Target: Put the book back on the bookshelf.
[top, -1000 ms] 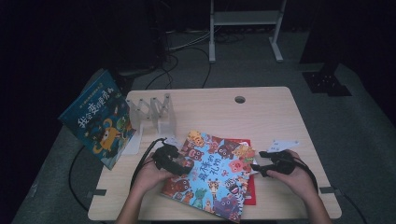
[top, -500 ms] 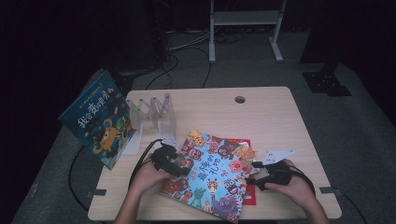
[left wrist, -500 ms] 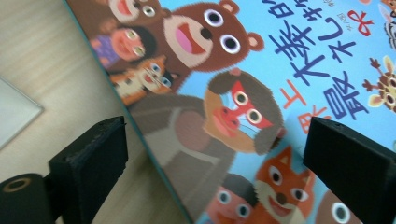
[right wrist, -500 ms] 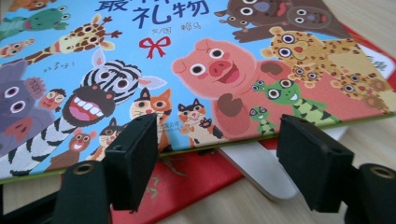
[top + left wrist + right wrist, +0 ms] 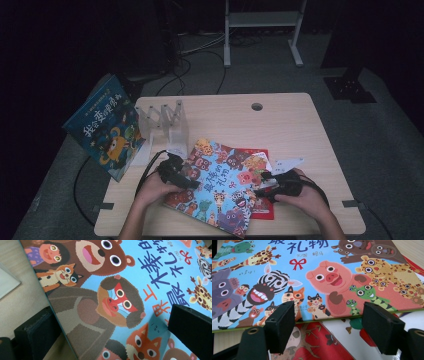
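A picture book (image 5: 220,187) with cartoon animals on a blue cover lies tilted at the table's front, on top of a red book (image 5: 260,210). My left gripper (image 5: 192,183) is at the book's left edge. In the left gripper view its jaws (image 5: 112,315) stand wide, one over the table, one over the cover (image 5: 120,290); they have just been opening and press on nothing. My right gripper (image 5: 261,190) is at the book's right edge. Its jaws (image 5: 328,307) have also just been opening, with the cover's edge (image 5: 324,319) and the red book (image 5: 317,340) showing between them, unpinched.
A clear slotted book rack (image 5: 167,122) stands at the table's back left, with a blue book (image 5: 105,127) leaning beside it past the table's edge. A white card (image 5: 287,164) lies right of the books. A cable hole (image 5: 257,106) is farther back.
My right hand has slid left and slightly nearer along the book's right edge, and its jaws have parted. The left hand stayed put while its jaws widened. The book has not shifted.
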Demonstrator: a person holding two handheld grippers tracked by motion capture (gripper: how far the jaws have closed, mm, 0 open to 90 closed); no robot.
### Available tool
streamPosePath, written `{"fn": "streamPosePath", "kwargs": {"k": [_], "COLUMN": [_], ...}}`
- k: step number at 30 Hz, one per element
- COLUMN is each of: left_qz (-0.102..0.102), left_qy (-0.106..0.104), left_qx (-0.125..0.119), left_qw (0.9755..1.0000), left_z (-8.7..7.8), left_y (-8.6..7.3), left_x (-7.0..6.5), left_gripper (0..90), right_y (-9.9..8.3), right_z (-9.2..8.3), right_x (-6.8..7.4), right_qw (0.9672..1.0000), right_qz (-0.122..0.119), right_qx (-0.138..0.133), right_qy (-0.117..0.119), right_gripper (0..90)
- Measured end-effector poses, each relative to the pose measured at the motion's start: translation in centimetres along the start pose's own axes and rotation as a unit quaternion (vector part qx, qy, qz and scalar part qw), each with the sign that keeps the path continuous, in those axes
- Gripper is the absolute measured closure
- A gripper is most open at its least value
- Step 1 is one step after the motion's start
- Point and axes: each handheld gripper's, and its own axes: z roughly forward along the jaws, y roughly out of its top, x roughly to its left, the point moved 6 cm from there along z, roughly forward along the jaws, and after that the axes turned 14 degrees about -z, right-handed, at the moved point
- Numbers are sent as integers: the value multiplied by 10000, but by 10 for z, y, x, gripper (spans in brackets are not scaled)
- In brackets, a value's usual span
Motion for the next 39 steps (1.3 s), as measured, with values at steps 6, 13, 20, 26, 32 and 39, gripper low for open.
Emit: {"fn": "streamPosePath", "kwargs": {"k": [6, 13, 20, 26, 32, 39], "left_qz": [-96, -167, -105, 193, 429, 647], "left_qy": [-202, -295, -335, -227, -142, 20], "left_qx": [53, -48, -373, -479, -498, -355], "left_qw": [9997, 9994, 9987, 9984, 9977, 9973], "left_z": [4, -8, -32, -56, -73, -88], "left_y": [1, 6, 19, 39, 60, 83], "left_x": [0, -2, -8, -22, -35, -48], "left_gripper": [0, 38, 45, 71, 97, 181], "right_y": [0, 1, 8, 14, 18, 23], "right_z": [1, 1, 9, 15, 21, 26], "right_x": [0, 1, 1, 0, -1, 0], "right_qw": [10000, 10000, 9999, 9997, 9995, 9988], "right_qz": [-27, 0, 8, 35, 79, 224], "right_qx": [-16, 53, 103, 247, 274, 339], "right_qy": [4, -28, -88, -76, -142, -288], "right_gripper": [257, 253, 252, 251, 250, 250]}}
